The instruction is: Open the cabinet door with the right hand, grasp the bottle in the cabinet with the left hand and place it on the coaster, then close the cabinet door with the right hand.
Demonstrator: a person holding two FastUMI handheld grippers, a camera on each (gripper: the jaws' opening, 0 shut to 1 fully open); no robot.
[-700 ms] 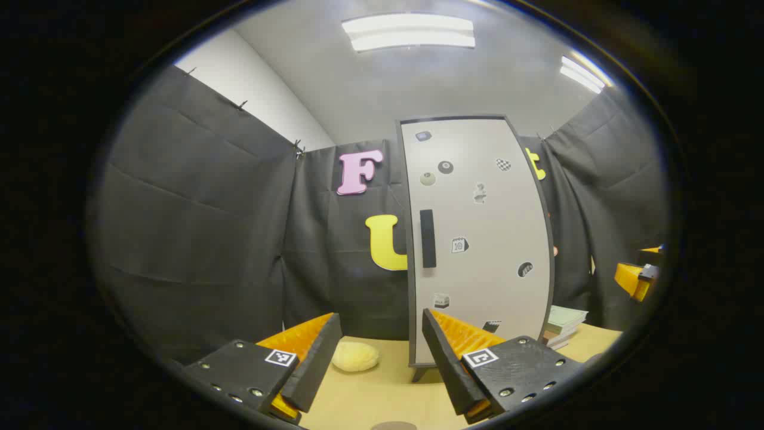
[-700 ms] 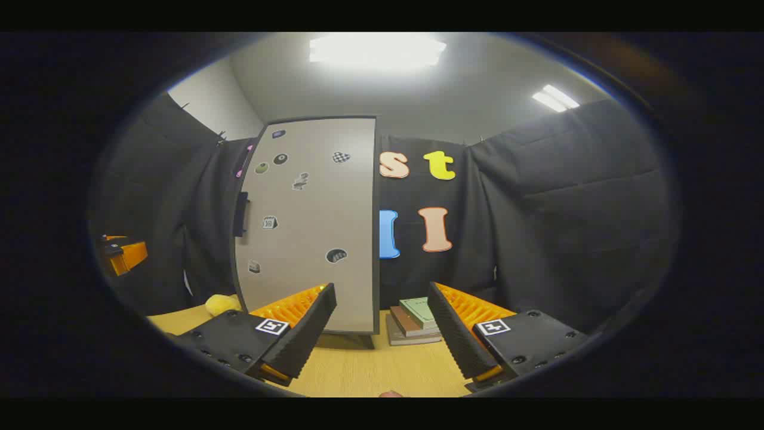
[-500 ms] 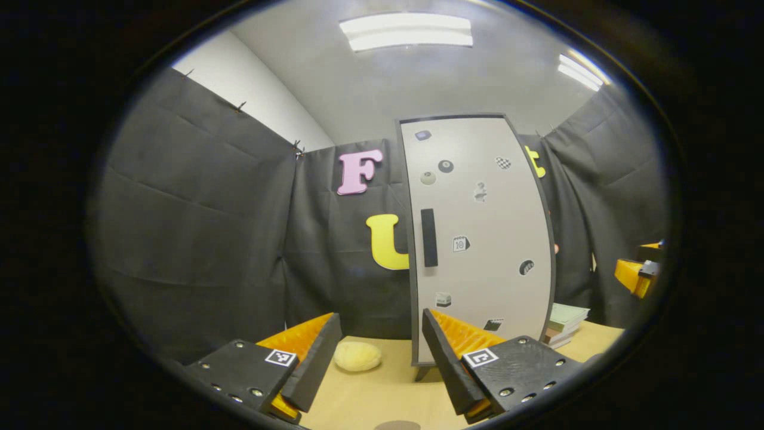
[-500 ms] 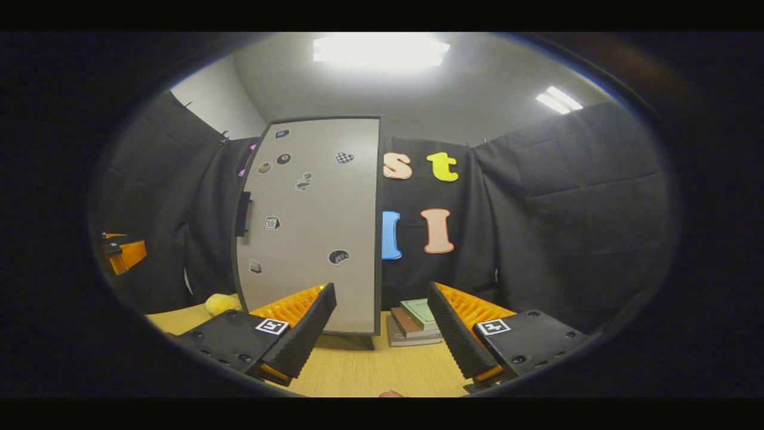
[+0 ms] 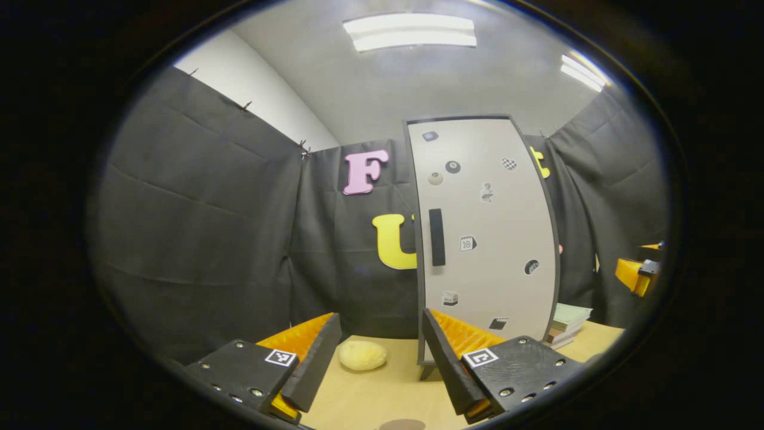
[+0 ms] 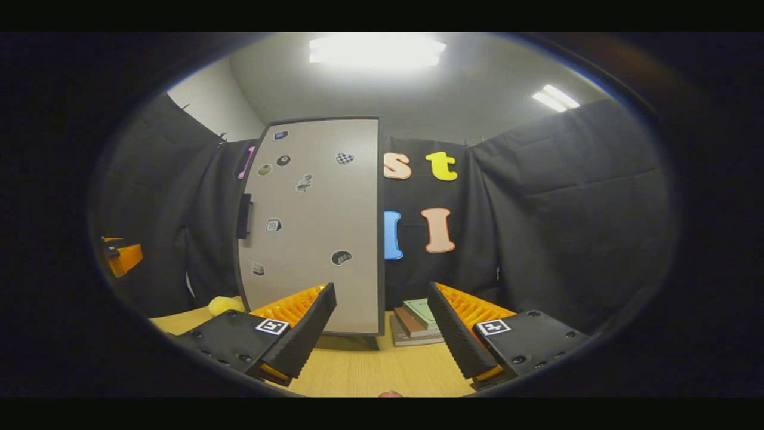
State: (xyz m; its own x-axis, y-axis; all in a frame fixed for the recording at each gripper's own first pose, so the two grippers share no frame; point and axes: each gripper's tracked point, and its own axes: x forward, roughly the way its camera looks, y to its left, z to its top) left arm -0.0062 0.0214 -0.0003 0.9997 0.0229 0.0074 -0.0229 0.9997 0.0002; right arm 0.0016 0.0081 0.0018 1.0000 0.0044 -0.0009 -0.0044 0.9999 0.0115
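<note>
I hold both the left gripper (image 5: 376, 352) and the right gripper (image 6: 382, 334) empty with fingers apart, well short of the shut cabinet door (image 6: 310, 227) hiding the bottle, so I judge step one: right gripper must reach the handle (image 6: 243, 216).

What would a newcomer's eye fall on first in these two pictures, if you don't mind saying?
The tall pale cabinet stands shut at the back of the table, its door dotted with small stickers and a dark handle near its left edge. A yellow lump lies on the table left of it, and a stack of books sits to its right. Both grippers, left and right, are open and short of the cabinet.
</note>
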